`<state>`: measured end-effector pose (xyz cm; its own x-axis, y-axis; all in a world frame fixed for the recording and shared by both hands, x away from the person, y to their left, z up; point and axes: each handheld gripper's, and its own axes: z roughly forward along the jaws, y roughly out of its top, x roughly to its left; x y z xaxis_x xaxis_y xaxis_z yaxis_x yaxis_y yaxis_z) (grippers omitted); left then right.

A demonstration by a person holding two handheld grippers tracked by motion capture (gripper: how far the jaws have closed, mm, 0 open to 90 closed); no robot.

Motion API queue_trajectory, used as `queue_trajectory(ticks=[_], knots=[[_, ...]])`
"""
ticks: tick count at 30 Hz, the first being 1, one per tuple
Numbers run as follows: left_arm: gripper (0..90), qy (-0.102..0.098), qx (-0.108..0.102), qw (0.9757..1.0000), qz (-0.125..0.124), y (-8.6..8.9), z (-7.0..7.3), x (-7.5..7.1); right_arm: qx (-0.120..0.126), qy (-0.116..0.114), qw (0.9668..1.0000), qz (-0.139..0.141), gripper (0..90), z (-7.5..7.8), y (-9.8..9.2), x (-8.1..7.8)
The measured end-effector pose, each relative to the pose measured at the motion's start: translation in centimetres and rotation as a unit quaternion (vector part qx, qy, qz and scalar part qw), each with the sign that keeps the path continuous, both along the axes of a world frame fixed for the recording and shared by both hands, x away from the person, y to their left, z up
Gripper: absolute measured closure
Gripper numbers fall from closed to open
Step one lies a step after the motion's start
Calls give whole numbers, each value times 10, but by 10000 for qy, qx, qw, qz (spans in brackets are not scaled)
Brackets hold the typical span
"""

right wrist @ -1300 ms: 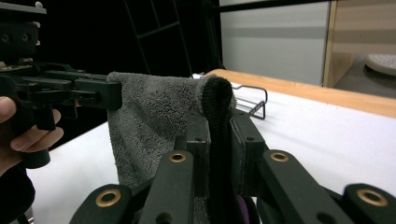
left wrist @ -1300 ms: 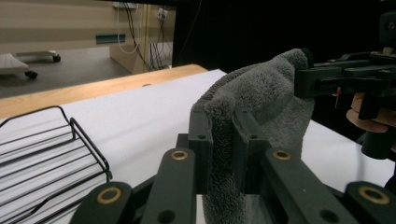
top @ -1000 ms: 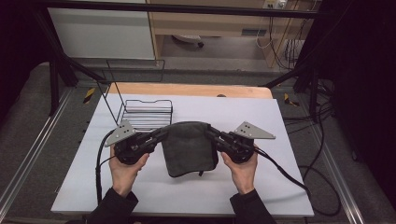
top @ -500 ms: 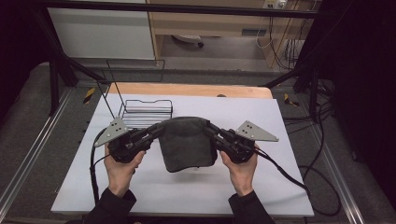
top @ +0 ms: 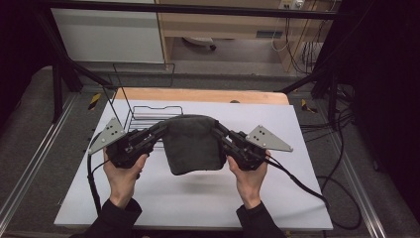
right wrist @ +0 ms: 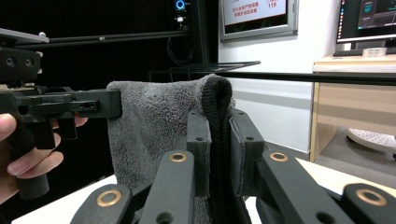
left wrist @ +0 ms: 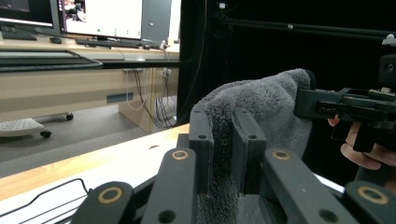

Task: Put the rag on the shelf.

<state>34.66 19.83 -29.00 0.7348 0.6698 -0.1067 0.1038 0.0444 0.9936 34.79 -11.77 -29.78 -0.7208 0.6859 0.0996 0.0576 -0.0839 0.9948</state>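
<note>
**Towel held aloft at two corners: slip risk**

While both tongs are clamped on the grey towel (top: 192, 144), its weight hangs from two small bites. Left tongs (top: 159, 130) pinch the towel's left upper corner; in the left gripper view, pile sits between narrow jaws. Right tongs (top: 221, 132) pinch the right corner, dark hem folded between them. Towel hangs above the middle of the counter (top: 198, 198), apparently clear of it. Judgement: uneven pull could slip either corner. Toward the far-left corner, the wire rack (top: 148, 115) could snag a swinging fold.
</note>
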Motion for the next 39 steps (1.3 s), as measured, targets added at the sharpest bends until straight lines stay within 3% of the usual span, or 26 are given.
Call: queue_trajectory(ticks=[11, 19, 32, 39], knots=[[799, -186, -252, 9994, 166, 12, 11, 5, 93, -225, 9997, -75, 807, 16, 18, 5], [799, -385, -396, 9978, 371, 27, 27, 10, 123, -392, 9991, -116, 807, 31, 36, 12], [798, -473, -550, 9954, 627, 49, 47, 20, 84, -545, 9984, -125, 807, 51, 63, 24], [799, -567, -599, 9936, 765, 64, 63, 26, 118, -651, 9977, -118, 807, 70, 83, 37]])
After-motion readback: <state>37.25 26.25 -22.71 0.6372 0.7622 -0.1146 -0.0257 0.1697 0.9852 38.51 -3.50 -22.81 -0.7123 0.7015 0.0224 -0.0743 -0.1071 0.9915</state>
